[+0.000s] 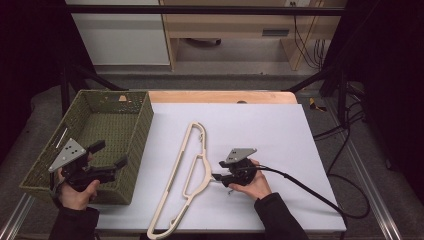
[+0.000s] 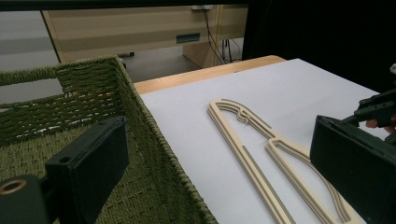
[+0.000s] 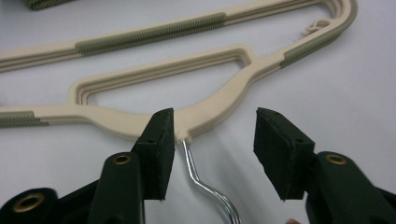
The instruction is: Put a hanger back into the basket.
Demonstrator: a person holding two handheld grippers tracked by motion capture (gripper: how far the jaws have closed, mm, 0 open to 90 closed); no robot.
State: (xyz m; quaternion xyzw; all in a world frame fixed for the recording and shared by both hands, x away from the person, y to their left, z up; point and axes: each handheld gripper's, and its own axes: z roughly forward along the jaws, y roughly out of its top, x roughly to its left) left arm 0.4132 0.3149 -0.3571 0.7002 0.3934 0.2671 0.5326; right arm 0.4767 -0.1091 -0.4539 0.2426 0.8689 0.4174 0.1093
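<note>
Right gripper [image 3: 210,140] is half open around the metal hook [image 3: 205,184] of the cream plastic hangers [image 1: 187,172], gripping nothing yet, their long axis running 7 to 1 o'clock on the white table [image 1: 270,135].

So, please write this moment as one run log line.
right tongs: open, astride hanger hook | left tongs: open over basket

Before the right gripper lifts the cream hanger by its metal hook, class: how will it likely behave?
The hanger looks like a thin, open plastic frame, so probably stiff and light. Held at the thin wire hook, off to one side, it will likely swing or pivot between the right gripper pads.
</note>
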